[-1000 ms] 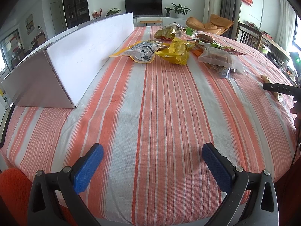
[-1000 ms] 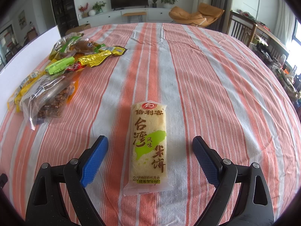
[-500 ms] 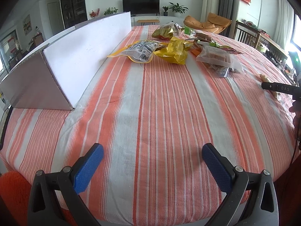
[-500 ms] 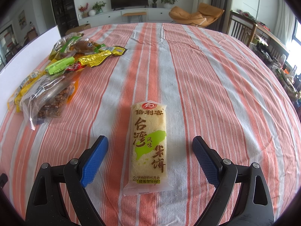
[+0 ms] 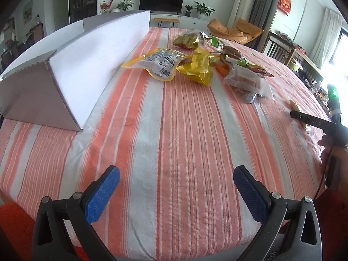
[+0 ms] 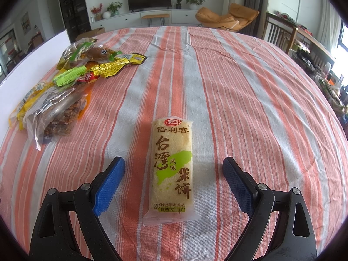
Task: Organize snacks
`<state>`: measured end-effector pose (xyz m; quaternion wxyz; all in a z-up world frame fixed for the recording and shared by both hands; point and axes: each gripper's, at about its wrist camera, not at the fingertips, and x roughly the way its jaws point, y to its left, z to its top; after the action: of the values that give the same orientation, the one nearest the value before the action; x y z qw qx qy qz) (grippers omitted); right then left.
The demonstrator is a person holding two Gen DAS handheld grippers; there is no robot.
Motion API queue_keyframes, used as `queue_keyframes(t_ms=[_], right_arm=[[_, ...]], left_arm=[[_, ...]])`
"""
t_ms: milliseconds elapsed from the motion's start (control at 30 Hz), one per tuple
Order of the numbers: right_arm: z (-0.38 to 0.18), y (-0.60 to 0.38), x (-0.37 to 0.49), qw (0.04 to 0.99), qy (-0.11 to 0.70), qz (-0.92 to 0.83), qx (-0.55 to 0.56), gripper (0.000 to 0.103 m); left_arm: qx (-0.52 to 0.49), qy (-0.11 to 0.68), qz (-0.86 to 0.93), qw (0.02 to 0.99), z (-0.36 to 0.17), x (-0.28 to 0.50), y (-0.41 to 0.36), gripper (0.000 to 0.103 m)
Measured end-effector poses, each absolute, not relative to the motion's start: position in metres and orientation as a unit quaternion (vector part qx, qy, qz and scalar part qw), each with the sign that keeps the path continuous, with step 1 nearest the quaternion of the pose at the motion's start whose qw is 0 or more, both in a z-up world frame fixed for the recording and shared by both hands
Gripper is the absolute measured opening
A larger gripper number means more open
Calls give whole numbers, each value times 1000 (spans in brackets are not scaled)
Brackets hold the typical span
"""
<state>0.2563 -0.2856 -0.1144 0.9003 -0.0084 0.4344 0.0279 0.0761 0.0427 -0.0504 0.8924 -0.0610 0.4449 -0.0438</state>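
Note:
A yellow rice-cracker packet (image 6: 171,169) with green print lies flat on the striped tablecloth between the fingers of my right gripper (image 6: 173,174), which is open and straddles it without touching. A pile of snack bags (image 5: 195,63) lies mid-table; it also shows in the right wrist view (image 6: 71,82). My left gripper (image 5: 176,183) is open and empty over bare cloth near the front edge. The right gripper's body (image 5: 313,121) shows at the right of the left wrist view.
A long white cardboard box (image 5: 87,58) lies along the table's left side. The orange-and-grey striped cloth (image 5: 174,119) covers the round table. Chairs (image 6: 280,34) and a cluttered sideboard stand beyond the right edge.
The left gripper has drifted slightly, shifting its view of the box and snack pile. The right gripper and the packet have not moved.

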Motion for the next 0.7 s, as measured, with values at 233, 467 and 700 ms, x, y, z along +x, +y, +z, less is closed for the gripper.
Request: queue_keyframes(t_ms=[233, 467, 700], right_arm=[[-114, -286, 256, 900, 434, 28, -8, 93], [-114, -285, 256, 900, 434, 28, -8, 93], [-114, -286, 256, 900, 434, 28, -9, 93]], left_arm=[[-46, 454, -53, 888, -55, 74, 34, 103], [-46, 457, -58, 886, -58, 71, 33, 103], [-40, 459, -66, 885, -59, 69, 29, 103]])
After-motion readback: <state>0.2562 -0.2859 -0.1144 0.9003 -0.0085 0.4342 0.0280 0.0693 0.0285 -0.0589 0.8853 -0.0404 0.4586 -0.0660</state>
